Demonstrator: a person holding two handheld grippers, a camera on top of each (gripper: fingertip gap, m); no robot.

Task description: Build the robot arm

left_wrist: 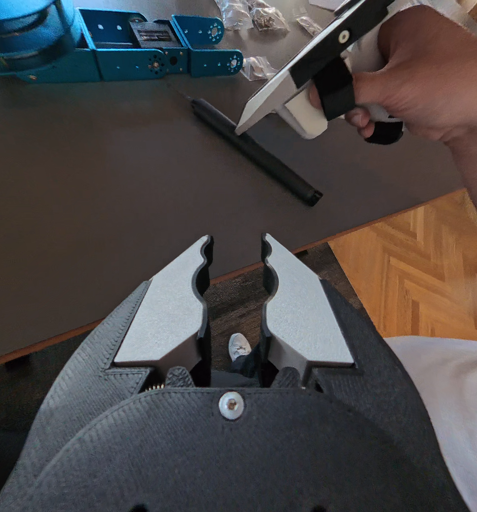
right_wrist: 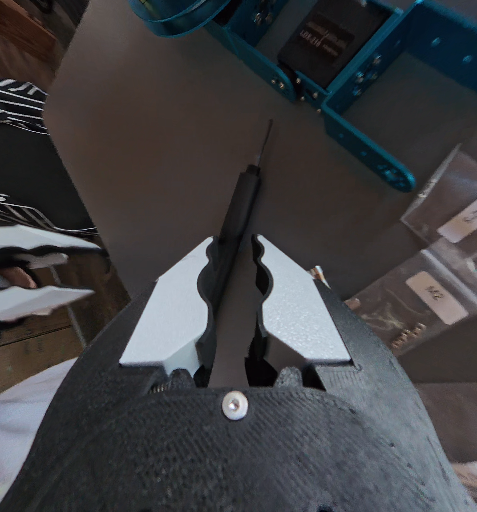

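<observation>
Right wrist view: right claw (right_wrist: 234, 241) parted, hiding screwdriver's (right_wrist: 241, 199) rear.

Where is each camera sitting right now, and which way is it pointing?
Left wrist view: on the left gripper, open and empty, over the near edge of the table; looks down across it. Shows the hand holding the right gripper, a white sleeve, a shoe.
Right wrist view: on the right gripper, low over the table, open, its fingers on either side of the screwdriver, facing the blue brackets; parts bags to the right.
Shared: screwdriver, brackets, table, bags.
</observation>
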